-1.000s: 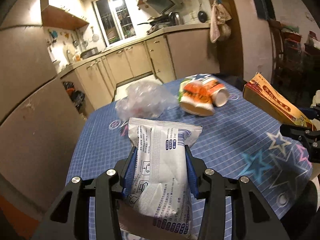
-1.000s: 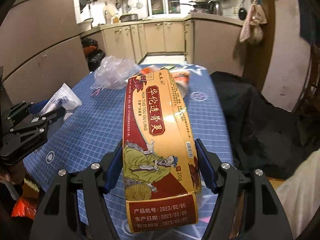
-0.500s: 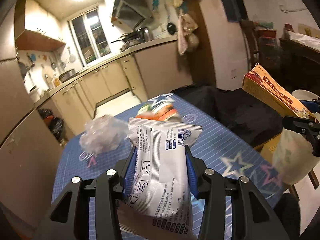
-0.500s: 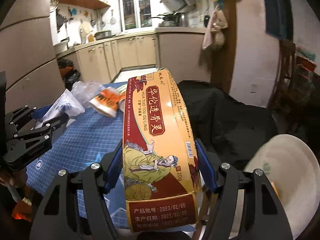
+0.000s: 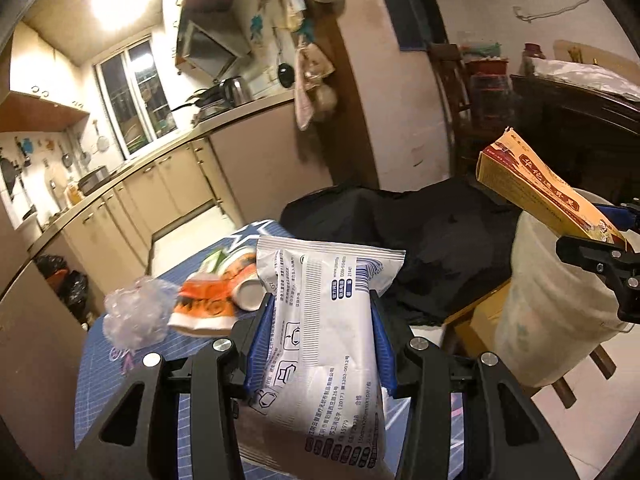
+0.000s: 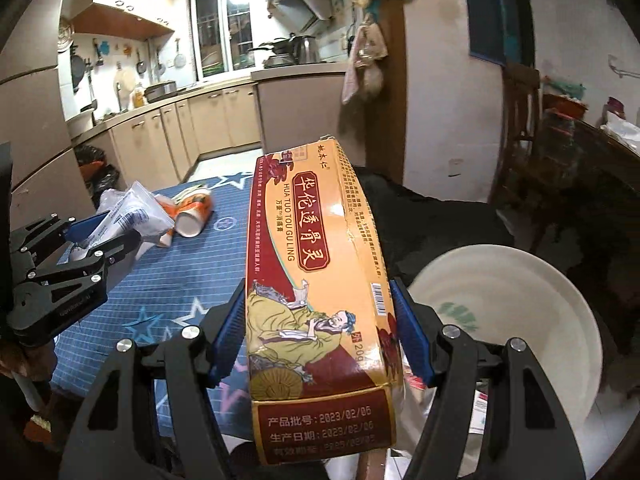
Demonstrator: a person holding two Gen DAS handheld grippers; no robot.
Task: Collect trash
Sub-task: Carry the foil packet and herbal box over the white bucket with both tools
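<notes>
Right now I am pinching a white printed packet [image 5: 324, 332] between the blue pads of my left tongs [image 5: 320, 344], which are squeezing it on both sides so it is standing up out of the jaws. My right tongs [image 6: 320, 340] are gripping a long orange and red carton [image 6: 316, 280] the same way, its far end pointing up and away from me. I am holding both pieces of trash off the counter [image 6: 172, 280], which is wearing a blue checked cloth with stars. Just beside my right tongs, a white bin [image 6: 512, 312] is sitting with its mouth open, lined with a pale bag; from the left camera the carton is hanging over its rim. Further back on the counter, two orange and white paper cups [image 5: 216, 300] are lying on their sides, and a crumpled clear plastic wrapper [image 5: 136, 316] is lying just beside them.
</notes>
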